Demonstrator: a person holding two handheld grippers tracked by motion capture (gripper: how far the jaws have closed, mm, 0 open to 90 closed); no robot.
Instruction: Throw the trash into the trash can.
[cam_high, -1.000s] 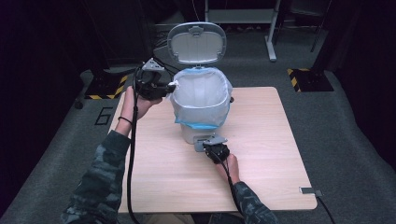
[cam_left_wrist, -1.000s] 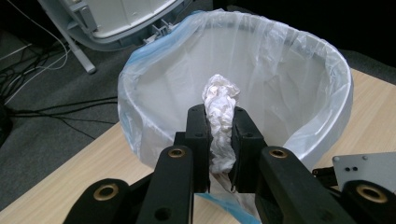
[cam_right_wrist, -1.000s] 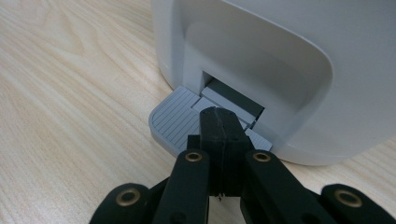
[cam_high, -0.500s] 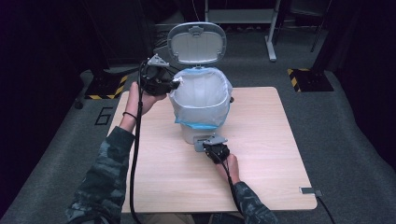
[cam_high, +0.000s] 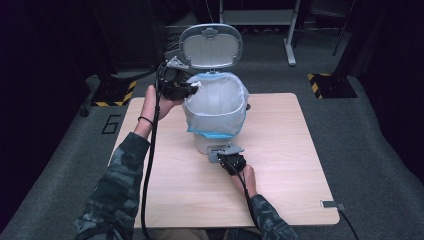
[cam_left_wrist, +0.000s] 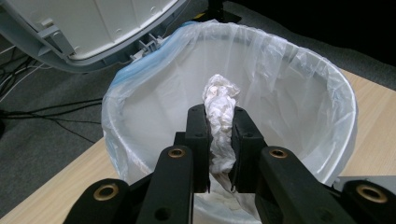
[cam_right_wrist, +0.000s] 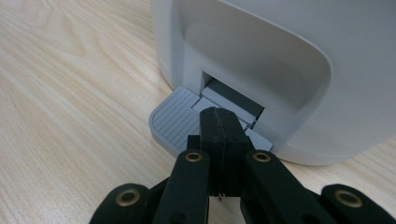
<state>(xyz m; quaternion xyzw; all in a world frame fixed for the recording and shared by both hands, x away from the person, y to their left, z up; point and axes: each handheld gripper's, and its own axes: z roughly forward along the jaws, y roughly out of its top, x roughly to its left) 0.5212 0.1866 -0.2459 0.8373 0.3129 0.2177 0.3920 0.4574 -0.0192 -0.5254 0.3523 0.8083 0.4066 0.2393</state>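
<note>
High view: small white bin (cam_high: 215, 137) near the far edge of the tabletop (cam_high: 290, 165), lid (cam_high: 211, 46) raised upright, clear liner (cam_high: 216, 102) with a blue hem folded over the rim. Left gripper (cam_high: 192, 87) up at the bin's far-left rim, a bit of white showing at its tip; right gripper (cam_high: 231, 161) low at the foot of the bin on the near side. Left gripper view: jaws clamped narrow on a crumpled white tissue (cam_left_wrist: 219, 116), held just above the liner's mouth, over the inside of the bin; wad wrinkled, soft-looking, sticking out past the jaw tips. Right gripper view: jaws pressed together with nothing between them, tips resting on the grey ribbed pedal (cam_right_wrist: 180, 119) at the bin's base. Judged from this: lid opening done, tissue brought over the opening; left to do, letting the tissue drop and easing off the pedal so the lid comes down.
</note>
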